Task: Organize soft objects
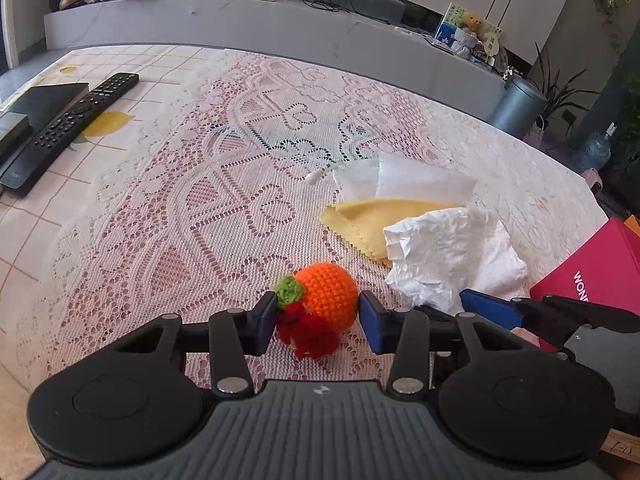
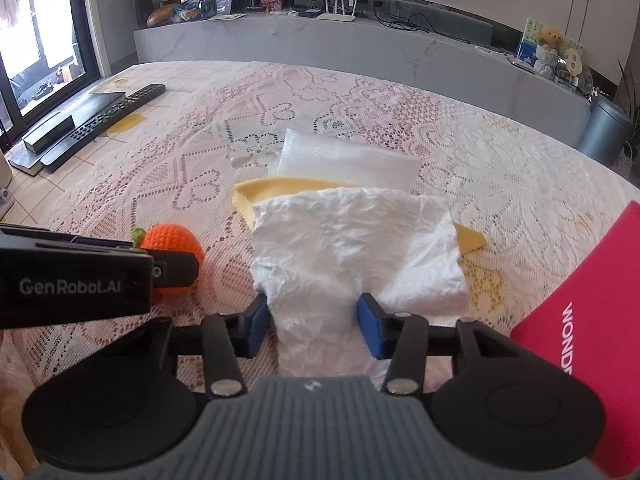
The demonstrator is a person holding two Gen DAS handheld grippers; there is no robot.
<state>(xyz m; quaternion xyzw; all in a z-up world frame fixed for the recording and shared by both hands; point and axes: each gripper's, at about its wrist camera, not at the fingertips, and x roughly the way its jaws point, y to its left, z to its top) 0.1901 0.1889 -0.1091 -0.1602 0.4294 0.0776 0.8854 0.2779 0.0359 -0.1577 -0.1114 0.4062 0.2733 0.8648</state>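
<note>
A crocheted orange fruit toy with a green leaf and a red part lies on the lace tablecloth. My left gripper is shut on it, one blue pad against each side. Just to its right lies a crumpled white tissue on top of a yellow cloth. A white padded pouch sits behind them. My right gripper is shut on the near end of the tissue, which bunches narrow between the pads. In the right wrist view the toy shows behind the left gripper's fingers.
A pink box stands close on the right, beside the right gripper. At the far left lie a black remote and a dark flat box. A small white plug lies near the pouch. Beyond the table runs a grey counter.
</note>
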